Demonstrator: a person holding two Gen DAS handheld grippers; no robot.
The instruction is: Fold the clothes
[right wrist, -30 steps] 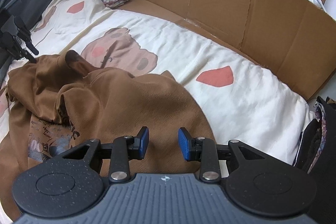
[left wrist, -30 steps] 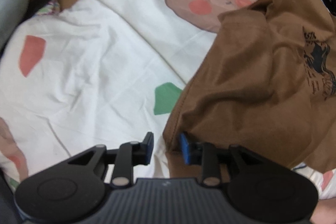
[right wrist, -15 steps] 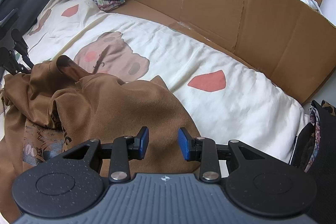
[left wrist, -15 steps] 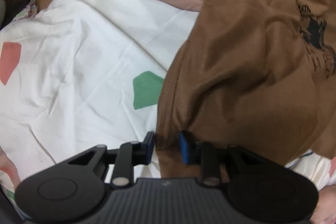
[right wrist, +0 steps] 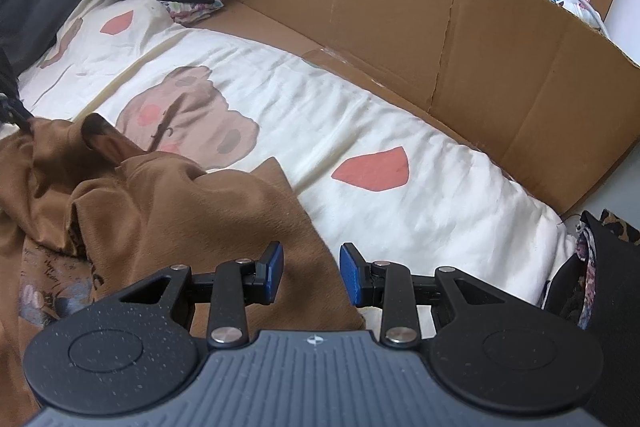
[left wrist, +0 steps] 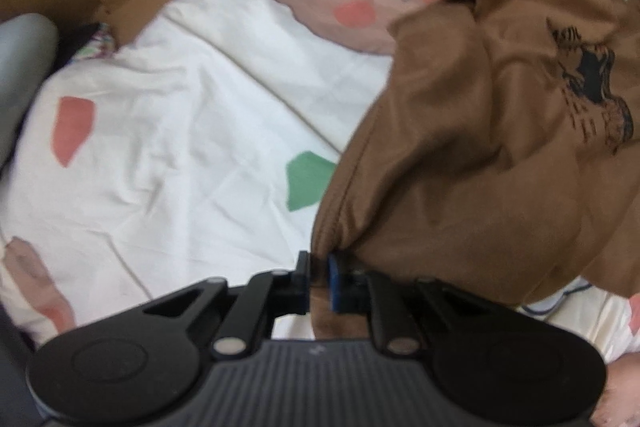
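The left gripper [left wrist: 319, 277] points steeply down, its jaws closing on the hem of the brown shirt [left wrist: 480, 147], which lies crumpled on the bedspread [left wrist: 180, 131] away from the cardboard wall [right wrist: 400, 27]. The right gripper [right wrist: 310, 273] tilts down over the shirt's near corner, jaws apart and gripping nothing.

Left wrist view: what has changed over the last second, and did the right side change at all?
The left hand-held gripper went from open beside the brown shirt to pinching its edge; its jaws are closing on the fabric. The view has shifted slightly with that grab. The right hand-held gripper stayed open above the shirt's other edge, holding nothing, and the bedsheet and cardboard look unchanged.
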